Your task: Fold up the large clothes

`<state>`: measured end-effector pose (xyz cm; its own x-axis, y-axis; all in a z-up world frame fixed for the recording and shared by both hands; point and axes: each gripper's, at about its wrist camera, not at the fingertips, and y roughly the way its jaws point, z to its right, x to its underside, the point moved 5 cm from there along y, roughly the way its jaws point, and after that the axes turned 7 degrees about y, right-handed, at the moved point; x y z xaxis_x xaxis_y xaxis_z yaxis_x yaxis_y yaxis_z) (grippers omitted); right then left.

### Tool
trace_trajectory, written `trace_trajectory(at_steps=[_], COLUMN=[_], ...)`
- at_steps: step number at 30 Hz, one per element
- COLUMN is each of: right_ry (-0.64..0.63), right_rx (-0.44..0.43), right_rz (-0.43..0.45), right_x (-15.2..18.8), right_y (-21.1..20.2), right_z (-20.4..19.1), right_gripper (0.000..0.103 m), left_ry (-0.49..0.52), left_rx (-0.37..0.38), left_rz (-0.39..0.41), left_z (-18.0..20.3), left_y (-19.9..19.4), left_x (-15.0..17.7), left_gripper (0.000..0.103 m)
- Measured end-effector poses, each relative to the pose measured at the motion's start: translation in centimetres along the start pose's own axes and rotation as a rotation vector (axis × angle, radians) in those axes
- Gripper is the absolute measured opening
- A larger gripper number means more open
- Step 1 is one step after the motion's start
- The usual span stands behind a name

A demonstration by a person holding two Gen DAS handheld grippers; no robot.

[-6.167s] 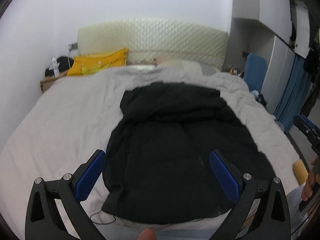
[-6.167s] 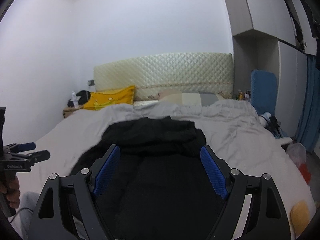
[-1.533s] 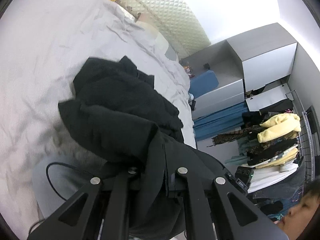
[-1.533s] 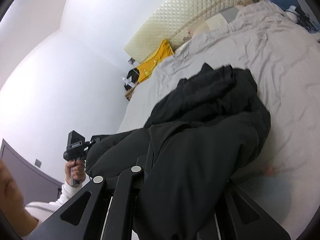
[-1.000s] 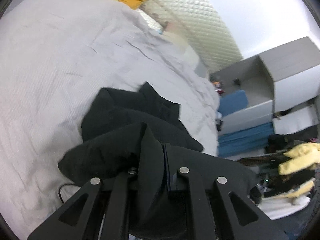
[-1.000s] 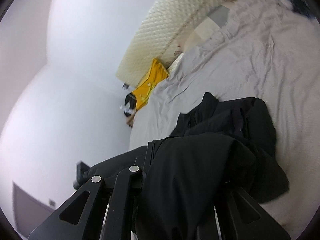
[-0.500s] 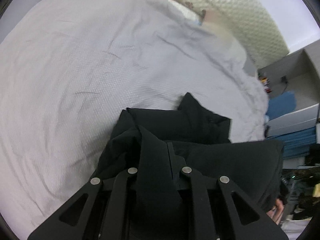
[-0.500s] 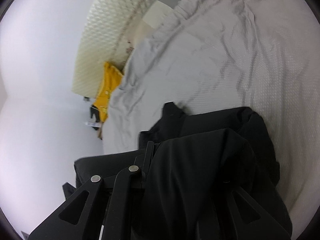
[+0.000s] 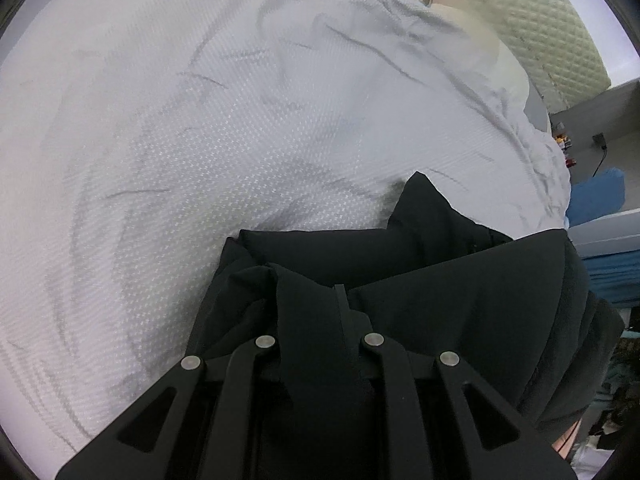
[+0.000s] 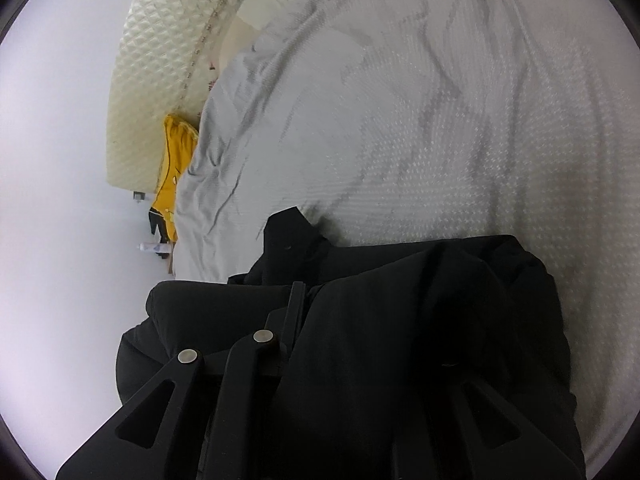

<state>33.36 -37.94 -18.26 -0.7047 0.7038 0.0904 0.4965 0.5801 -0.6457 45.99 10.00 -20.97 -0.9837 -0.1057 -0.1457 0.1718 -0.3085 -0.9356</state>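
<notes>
Black jacket (image 9: 460,280) lies bunched on the bed (image 9: 200,120), its lifted edge pinched by the left gripper (image 9: 338,304) and the right gripper (image 10: 296,300), fingers narrow. Mid-fold; next, lay the edge flat, then release.

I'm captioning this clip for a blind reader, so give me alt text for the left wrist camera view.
The left gripper is shut on a fold of a black jacket, holding it over a bed with a wrinkled pale grey cover. The rest of the jacket lies bunched on the bed just beyond, and a quilted cream headboard shows at the top right.
</notes>
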Motion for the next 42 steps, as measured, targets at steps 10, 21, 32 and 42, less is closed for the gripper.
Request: trace_trajectory(at_steps=[10, 21, 32, 42], right_ry=[0.029, -0.106, -0.564, -0.76], right_rx=[-0.14, -0.072, 0.089, 0.203], right_rz=[-0.06, 0.031, 0.357, 0.358], right_x=[0.7, 3.4, 11.5, 17.0], right_y=[-1.8, -9.5, -15.3, -5.9], right_z=[-0.1, -1.3, -10.0, -8.9], right_gripper=[0.029, 0.078, 0.081, 0.084], left_ry=[-0.047, 0.028, 0.341, 0.509], left_rx=[0.129, 0.167, 0.133, -0.059], left_rz=[-0.048, 0.128, 0.41, 0.418], left_z=[-1.4, -4.8, 4.8, 12.6], left_y=[-2.1, -13.4, -18.4, -7.6], left_x=[1.0, 5.1, 12.1, 13.1], left_gripper=[0.016, 0.057, 0.058, 0.057])
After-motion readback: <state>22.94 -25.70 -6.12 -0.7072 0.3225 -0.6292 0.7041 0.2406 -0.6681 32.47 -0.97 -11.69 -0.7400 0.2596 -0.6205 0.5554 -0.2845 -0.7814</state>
